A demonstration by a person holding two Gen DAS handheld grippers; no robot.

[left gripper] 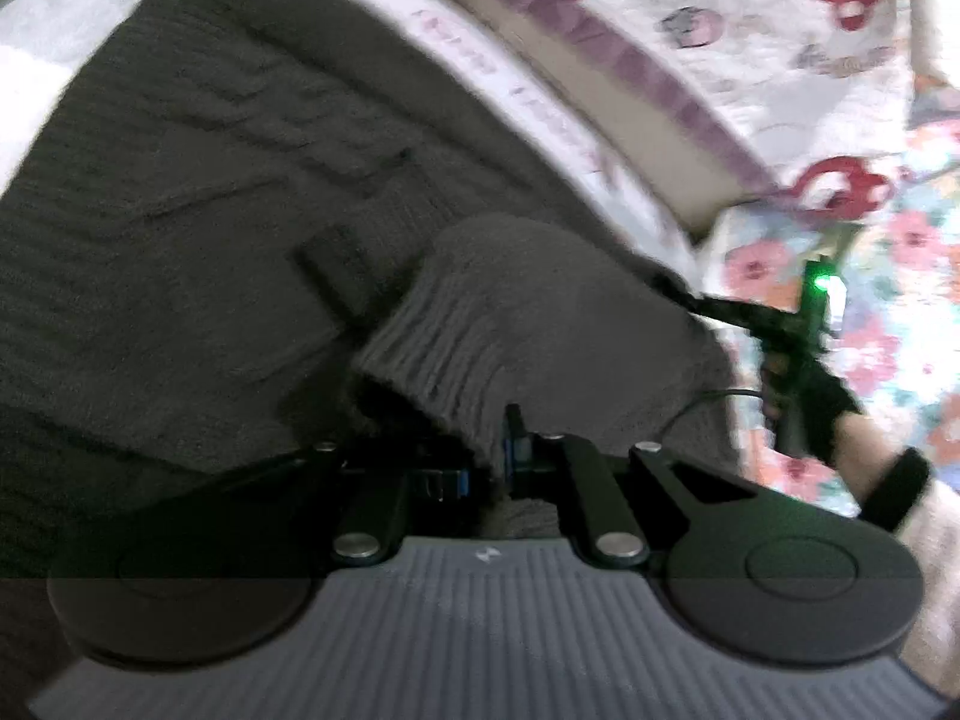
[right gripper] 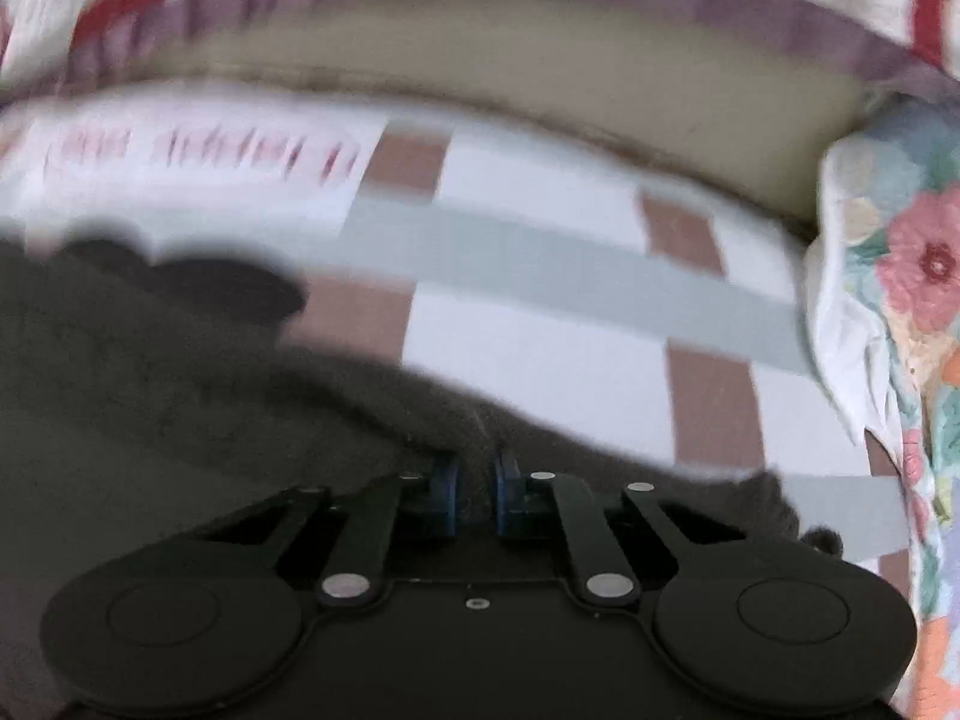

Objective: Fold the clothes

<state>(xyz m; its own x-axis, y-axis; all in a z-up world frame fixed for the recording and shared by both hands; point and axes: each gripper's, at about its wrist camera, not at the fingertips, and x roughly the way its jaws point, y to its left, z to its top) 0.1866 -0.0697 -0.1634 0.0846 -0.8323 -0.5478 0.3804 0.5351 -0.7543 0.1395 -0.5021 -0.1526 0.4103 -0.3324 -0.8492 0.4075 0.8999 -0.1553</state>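
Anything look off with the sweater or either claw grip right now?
Nothing damaged or out of place. Both views are motion-blurred. The left claw is pinching the ribbed edge of the dark grey sweater, and the right claw has grey knit between its blue pads. The sweater lies part-folded on the checked bedsheet.

Bed surface: checked sheet, white with brown squares and grey-green bands, ahead of the right tongs. Beyond it a beige mattress edge under a purple-trimmed white quilt with red prints. Floral fabric bunched at far right; soft, even light.
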